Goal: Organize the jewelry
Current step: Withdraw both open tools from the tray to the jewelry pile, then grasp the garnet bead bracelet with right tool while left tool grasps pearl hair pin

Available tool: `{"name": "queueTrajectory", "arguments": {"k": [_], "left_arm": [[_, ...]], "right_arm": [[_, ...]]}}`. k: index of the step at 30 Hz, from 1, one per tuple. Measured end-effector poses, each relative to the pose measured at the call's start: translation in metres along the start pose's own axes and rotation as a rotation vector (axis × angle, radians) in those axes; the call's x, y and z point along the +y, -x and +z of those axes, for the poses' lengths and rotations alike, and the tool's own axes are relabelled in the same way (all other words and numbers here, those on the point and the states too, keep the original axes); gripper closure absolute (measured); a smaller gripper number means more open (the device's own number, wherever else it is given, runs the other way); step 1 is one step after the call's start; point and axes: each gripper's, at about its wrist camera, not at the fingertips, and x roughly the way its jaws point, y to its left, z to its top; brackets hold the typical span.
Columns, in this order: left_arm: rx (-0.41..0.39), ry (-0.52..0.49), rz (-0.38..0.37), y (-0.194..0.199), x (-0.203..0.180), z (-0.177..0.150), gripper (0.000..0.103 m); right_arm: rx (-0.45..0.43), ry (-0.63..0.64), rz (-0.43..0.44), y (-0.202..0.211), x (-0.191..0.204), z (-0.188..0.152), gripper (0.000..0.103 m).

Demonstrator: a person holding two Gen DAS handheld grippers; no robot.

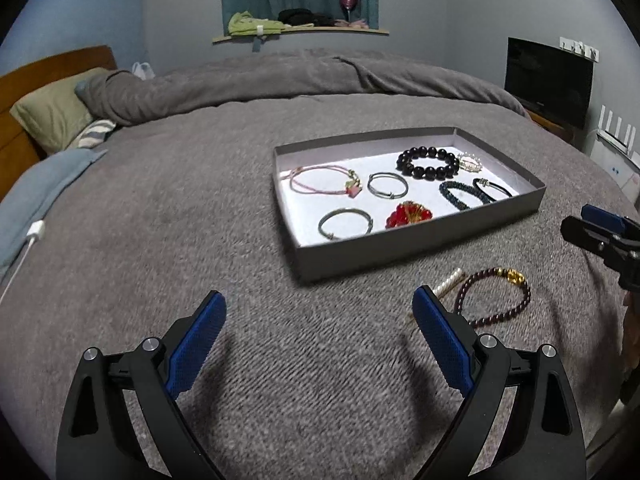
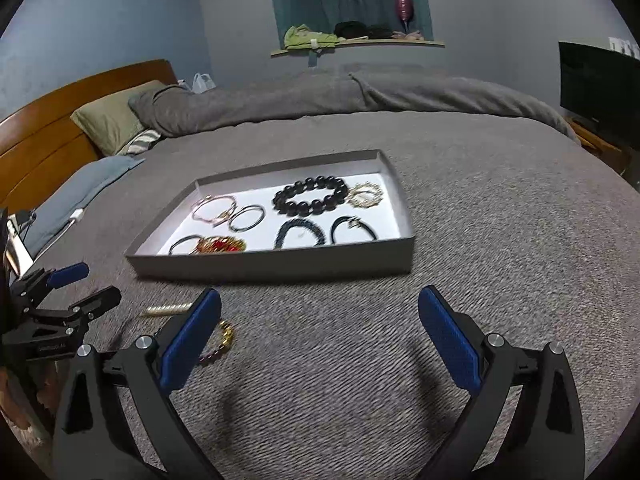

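Observation:
A grey box tray (image 1: 420, 246) (image 2: 280, 266) with a white floor lies on the grey blanket and holds several bracelets: a black bead one (image 1: 427, 163) (image 2: 310, 196), a pink cord one (image 1: 320, 180), two silver bangles (image 1: 346, 223), a red ornament (image 1: 408, 214). On the blanket in front of the tray lie a dark red bead bracelet with a gold charm (image 1: 494, 298) (image 2: 224, 338) and a pearl clip (image 1: 450, 282) (image 2: 166, 309). My left gripper (image 1: 320, 312) is open and empty, left of these two. My right gripper (image 2: 320, 308) is open and empty, right of them.
A folded grey duvet (image 1: 280, 80) and pillows (image 1: 48, 116) lie at the back and left of the bed. A white charger and cable (image 1: 34, 236) lie at the left edge. A TV (image 1: 548, 80) stands at the right.

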Motion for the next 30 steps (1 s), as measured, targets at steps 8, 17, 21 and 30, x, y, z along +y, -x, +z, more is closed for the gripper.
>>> {"name": "queueTrajectory", "arguments": {"k": [8, 17, 21, 30], "left_arm": [[0.01, 0.011, 0.008, 0.005, 0.006, -0.009, 0.009], [0.025, -0.01, -0.014, 0.001, -0.001, -0.01, 0.009], [0.029, -0.019, -0.026, -0.002, -0.005, -0.01, 0.009], [0.05, -0.046, -0.035, -0.009, -0.013, -0.012, 0.009]], "right_arm": [[0.048, 0.039, 0.031, -0.009, 0.017, -0.011, 0.006], [0.099, 0.083, 0.073, -0.022, 0.033, -0.018, 0.027], [0.117, 0.089, 0.099, -0.025, 0.036, -0.018, 0.041], [0.172, 0.088, 0.152, -0.035, 0.043, -0.021, 0.072]]}}
